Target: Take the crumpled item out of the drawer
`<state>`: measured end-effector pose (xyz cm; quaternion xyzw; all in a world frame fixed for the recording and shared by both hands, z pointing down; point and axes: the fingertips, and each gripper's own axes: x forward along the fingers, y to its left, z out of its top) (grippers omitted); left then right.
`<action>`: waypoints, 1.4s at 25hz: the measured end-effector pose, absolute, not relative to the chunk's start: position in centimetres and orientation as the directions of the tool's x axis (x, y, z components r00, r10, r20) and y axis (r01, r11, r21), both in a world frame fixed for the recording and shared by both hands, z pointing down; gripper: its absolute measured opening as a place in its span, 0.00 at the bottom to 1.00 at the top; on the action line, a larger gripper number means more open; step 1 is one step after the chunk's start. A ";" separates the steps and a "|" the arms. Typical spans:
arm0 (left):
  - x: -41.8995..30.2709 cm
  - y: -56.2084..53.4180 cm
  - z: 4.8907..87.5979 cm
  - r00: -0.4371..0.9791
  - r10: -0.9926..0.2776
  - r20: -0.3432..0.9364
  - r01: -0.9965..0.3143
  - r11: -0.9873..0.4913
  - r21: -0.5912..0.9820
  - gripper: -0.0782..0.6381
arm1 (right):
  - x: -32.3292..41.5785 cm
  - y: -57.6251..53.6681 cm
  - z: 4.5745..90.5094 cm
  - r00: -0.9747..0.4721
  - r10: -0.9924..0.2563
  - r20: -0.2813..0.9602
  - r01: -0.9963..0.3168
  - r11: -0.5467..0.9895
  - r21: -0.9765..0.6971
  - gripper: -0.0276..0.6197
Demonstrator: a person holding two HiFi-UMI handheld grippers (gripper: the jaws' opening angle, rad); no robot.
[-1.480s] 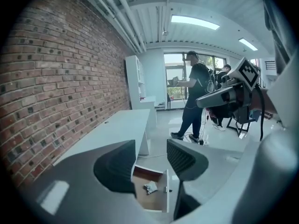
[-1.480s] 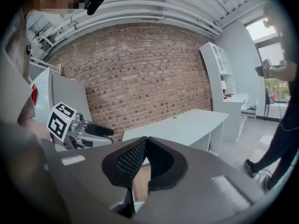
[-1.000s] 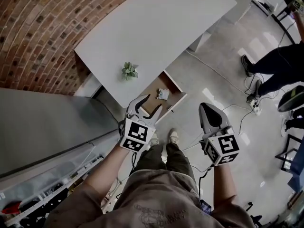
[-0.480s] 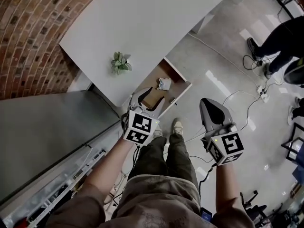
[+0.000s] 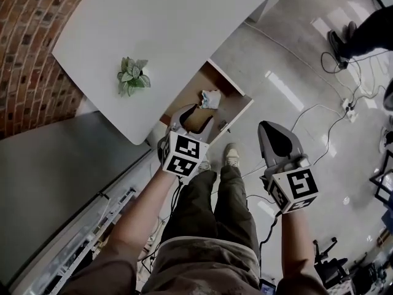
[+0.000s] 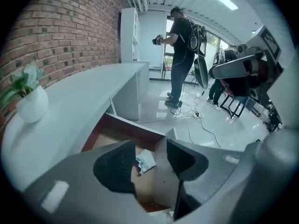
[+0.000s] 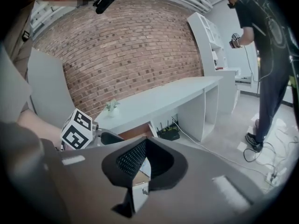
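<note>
Holds the left gripper (image 5: pixel 195 117) over the near end of the open drawer (image 5: pixel 233 91), jaws apart and clamped on nothing. Sights through that gap the crumpled item (image 6: pixel 145 161), pale and wadded, lying on the drawer's brown bottom toward its far end (touched by neither pad). Carries the right gripper (image 5: pixel 274 135) off to the side above the floor (image 5: pixel 288 72), well apart from the drawer, jaws together and empty. Leaves 1 small potted plant (image 5: pixel 131 76) upright on the white desk (image 5: pixel 184 23).
</note>
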<state>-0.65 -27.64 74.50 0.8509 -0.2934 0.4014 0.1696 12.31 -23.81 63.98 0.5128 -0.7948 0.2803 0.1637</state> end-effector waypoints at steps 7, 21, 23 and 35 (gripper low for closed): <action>0.1 -28.2 81.9 0.471 -0.328 0.819 -0.647 -0.760 0.067 0.40 | 12.4 -24.1 69.3 -0.412 -0.698 0.585 -0.911 0.296 -0.287 0.09; -0.2 -30.3 93.3 0.333 -0.257 0.907 -0.618 -0.786 0.004 0.41 | 12.6 -23.9 77.2 -0.440 -0.678 0.589 -0.874 0.175 -0.453 0.09; -0.1 -30.5 94.1 0.327 -0.251 0.911 -0.627 -0.779 0.011 0.41 | 12.7 -23.6 77.8 -0.440 -0.676 0.592 -0.874 0.169 -0.456 0.09; 0.6 -30.0 96.6 0.321 -0.185 0.929 -0.644 -0.761 0.071 0.30 | 13.8 -22.3 79.3 -0.418 -0.670 0.614 -0.887 0.155 -0.434 0.09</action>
